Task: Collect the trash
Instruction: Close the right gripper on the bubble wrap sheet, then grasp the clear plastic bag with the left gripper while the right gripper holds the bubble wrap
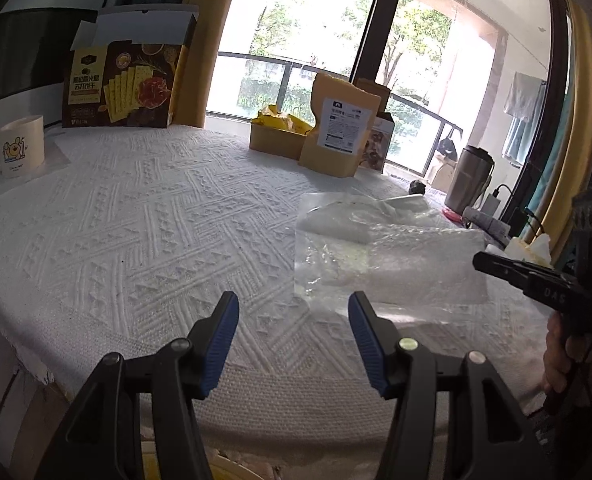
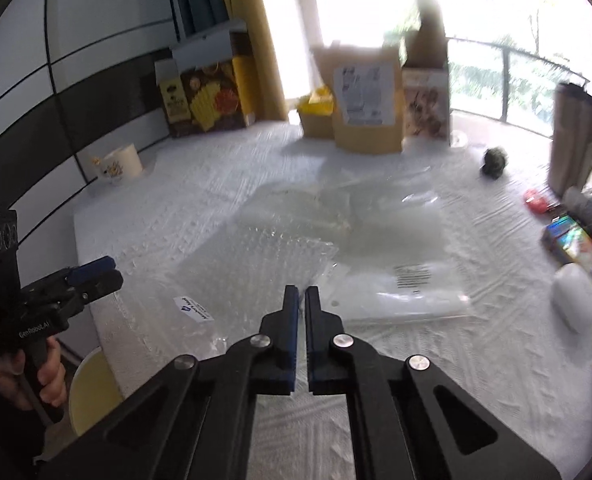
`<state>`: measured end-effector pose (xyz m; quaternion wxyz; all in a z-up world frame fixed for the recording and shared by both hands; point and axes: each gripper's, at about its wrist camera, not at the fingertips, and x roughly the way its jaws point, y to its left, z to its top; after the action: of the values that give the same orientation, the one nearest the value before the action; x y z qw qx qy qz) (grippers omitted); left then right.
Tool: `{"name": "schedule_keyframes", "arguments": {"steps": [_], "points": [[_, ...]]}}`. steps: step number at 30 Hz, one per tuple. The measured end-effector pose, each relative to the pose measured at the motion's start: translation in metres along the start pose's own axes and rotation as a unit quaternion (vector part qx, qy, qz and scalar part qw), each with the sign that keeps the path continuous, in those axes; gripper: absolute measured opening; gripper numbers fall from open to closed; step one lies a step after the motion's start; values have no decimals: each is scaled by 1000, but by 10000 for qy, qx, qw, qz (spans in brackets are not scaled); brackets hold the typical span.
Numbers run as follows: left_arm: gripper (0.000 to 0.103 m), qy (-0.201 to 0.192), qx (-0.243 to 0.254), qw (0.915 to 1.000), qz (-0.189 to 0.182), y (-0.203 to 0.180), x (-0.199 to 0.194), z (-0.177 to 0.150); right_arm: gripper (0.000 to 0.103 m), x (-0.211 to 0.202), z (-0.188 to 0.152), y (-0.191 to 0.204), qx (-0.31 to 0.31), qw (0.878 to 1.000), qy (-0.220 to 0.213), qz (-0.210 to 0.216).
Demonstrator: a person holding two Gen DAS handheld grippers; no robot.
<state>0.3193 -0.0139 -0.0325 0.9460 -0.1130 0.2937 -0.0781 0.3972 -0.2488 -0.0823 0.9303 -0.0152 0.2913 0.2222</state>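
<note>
A heap of clear plastic trash lies on the white cloth-covered table [image 1: 136,220]: bubble wrap [image 2: 256,260] and a flat clear bag with a printed label [image 2: 407,288]. The left wrist view shows it as one clear heap [image 1: 375,248]. My right gripper [image 2: 301,294] is shut, its tips at the near edge of the bubble wrap; whether film is pinched between them I cannot tell. From the left wrist view the right gripper [image 1: 477,259] reaches the heap's right edge. My left gripper [image 1: 294,304] is open and empty, just short of the heap's near left corner, and shows again [image 2: 96,274] held in a hand.
A cracker box [image 1: 124,84], a mug [image 1: 20,146], a brown pouch [image 1: 339,128] and a yellow box [image 1: 276,136] stand along the back. A steel tumbler [image 1: 467,180], a small dark lump [image 2: 494,163] and a white rounded object [image 2: 575,300] sit at the right. A pale round container [image 2: 92,392] is below the near edge.
</note>
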Motion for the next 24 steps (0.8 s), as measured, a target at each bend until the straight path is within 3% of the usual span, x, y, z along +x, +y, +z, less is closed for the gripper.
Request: {"name": "schedule_keyframes", "arguments": {"steps": [7, 19, 24], "points": [[61, 172, -328, 9983, -457, -6, 9, -7, 3, -51, -4, -18, 107, 9979, -492, -406], [67, 204, -992, 9883, -1140, -34, 27, 7, 3, -74, -22, -50, 322, 9969, -565, -451], [71, 289, -1123, 9878, -1037, -40, 38, 7, 3, -72, -27, -57, 366, 9969, -570, -390]]}}
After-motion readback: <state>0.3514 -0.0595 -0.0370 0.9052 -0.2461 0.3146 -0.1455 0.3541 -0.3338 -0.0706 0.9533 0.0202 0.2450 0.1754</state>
